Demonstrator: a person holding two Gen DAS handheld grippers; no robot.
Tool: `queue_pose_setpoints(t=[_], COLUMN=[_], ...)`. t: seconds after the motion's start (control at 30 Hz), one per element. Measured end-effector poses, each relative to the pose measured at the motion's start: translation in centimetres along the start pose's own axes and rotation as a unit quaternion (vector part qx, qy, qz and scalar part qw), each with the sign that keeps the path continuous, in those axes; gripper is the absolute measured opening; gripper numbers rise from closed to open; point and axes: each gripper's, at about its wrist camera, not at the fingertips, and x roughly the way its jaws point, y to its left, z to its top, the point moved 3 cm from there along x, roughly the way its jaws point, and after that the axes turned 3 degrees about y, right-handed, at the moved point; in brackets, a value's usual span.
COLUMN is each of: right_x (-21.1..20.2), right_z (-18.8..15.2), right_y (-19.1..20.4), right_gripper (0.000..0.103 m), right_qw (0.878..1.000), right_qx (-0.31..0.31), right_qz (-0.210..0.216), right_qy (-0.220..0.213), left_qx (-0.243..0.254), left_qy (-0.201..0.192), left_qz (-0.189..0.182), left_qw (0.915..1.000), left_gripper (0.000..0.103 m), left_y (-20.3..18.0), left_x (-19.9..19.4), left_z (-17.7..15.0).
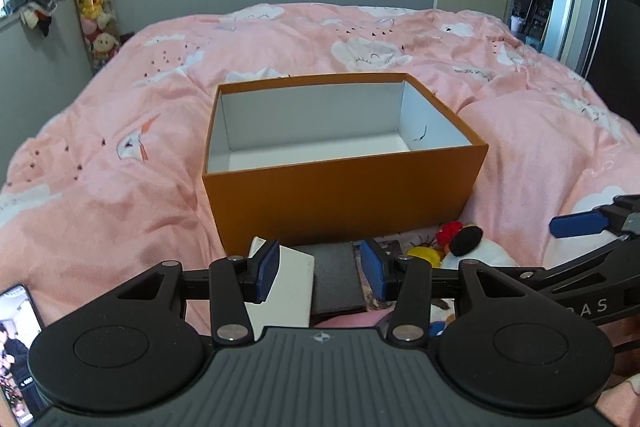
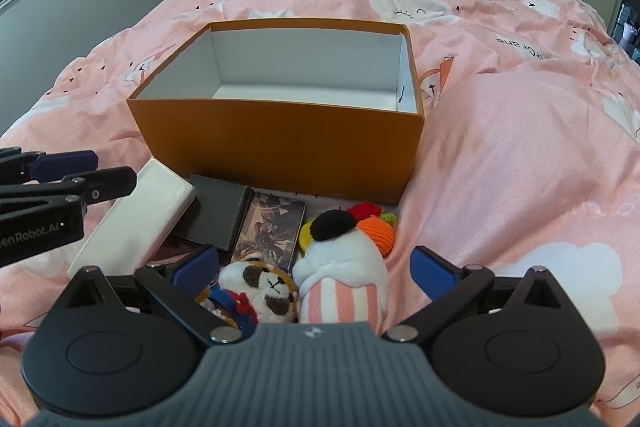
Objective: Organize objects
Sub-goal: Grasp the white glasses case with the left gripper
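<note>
An empty orange box (image 2: 280, 139) is seen on a pink quilt (image 2: 500, 155), with the objects to be sorted lined up at its near side: a white box (image 2: 136, 219), a dark case (image 2: 218, 213), a picture card (image 2: 272, 227) and soft toys (image 2: 344, 267). Both the left gripper (image 1: 320, 267) and right gripper (image 2: 316, 267) are held wide open, nothing grasped. The plush is judged light and squashy, best pinched across the body; the stiff boxes, by their long edges
</note>
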Motion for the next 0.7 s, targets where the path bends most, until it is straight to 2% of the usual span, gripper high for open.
queue_pose_setpoints(t=[0.1,0.27,0.37,0.43,0.57,0.63,0.7], right_x=[0.2,0.6,1.0,1.4,2.9,3.6,4.5], right_z=[0.2,1.3,2.0,2.5,3.6,4.0,4.3], right_y=[0.0,0.7,1.6,2.1,3.6,4.4,5.3], right_gripper=[0.102,0.102,0.097,0.087,0.074,0.065,0.060], right_qw=[1.000,0.999,0.998,0.996,0.993,0.991,0.989], right_qx=[-0.002,-0.023,-0.042,-0.054,-0.073,-0.084,-0.097], right_qz=[0.012,0.036,0.054,0.063,0.082,0.090,0.096], right_qy=[0.005,0.011,0.013,0.018,0.034,0.042,0.049], left_qx=[-0.001,0.001,-0.014,-0.026,-0.049,-0.058,-0.062], left_qy=[0.005,0.010,0.021,0.035,0.066,0.083,0.099], left_qz=[-0.001,0.017,0.025,0.013,-0.015,-0.020,-0.024], left_qw=[1.0000,0.9998,0.9994,0.9990,0.9965,0.9946,0.9928], left_gripper=[0.052,0.051,0.051,0.051,0.052,0.052,0.054], left_y=[0.5,2.4,4.0,4.9,6.2,6.7,7.0], left_x=[-0.1,-0.3,0.0,0.4,1.7,2.6,3.5], left_z=[0.2,0.7,0.7,0.5,0.0,-0.5,-1.0])
